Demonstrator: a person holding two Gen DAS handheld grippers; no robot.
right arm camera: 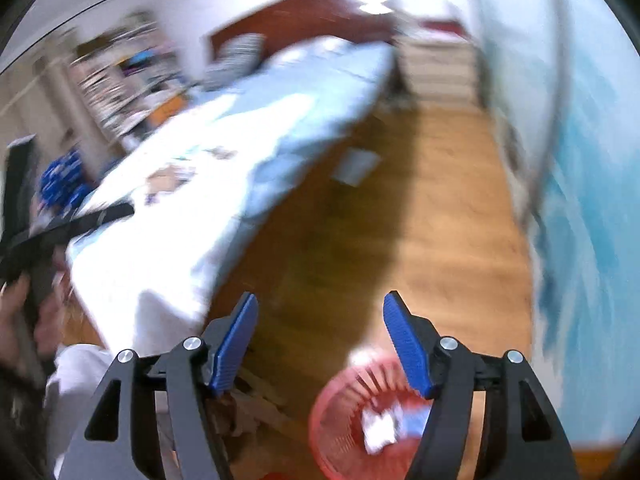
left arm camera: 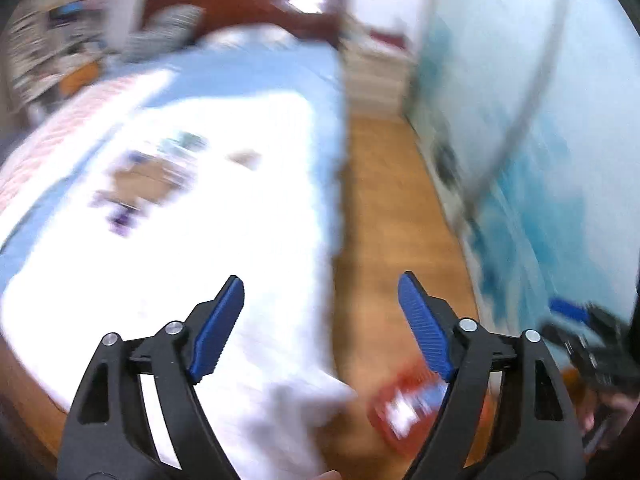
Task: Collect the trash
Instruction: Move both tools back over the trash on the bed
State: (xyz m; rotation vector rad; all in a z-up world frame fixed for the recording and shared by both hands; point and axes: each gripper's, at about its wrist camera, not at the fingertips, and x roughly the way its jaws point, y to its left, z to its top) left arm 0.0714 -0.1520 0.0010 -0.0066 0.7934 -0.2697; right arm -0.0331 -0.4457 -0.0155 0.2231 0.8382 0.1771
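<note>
Both views are motion-blurred. My left gripper (left arm camera: 320, 292) is open and empty above the bed's near corner and the floor. My right gripper (right arm camera: 320, 312) is open and empty above the wooden floor. A red slatted trash basket (right arm camera: 340, 424) stands on the floor below the right gripper, with white and blue scraps (right arm camera: 384, 426) inside; it also shows in the left wrist view (left arm camera: 384, 408). Blurred trash lies on the white bedspread: a brown cardboard piece (left arm camera: 144, 178), purple and green wrappers (left arm camera: 120, 220) and a small tan scrap (left arm camera: 244, 157). The same litter shows in the right wrist view (right arm camera: 168, 182).
The bed (left arm camera: 240, 240) fills the left; a wooden floor strip (left arm camera: 392, 220) runs between it and a blue-patterned wardrobe wall (left arm camera: 560, 160). A white drawer unit (left arm camera: 376, 80) stands by the headboard. A flat grey sheet (right arm camera: 356, 166) lies on the floor by the bed. Cluttered shelves (right arm camera: 120, 80) far left.
</note>
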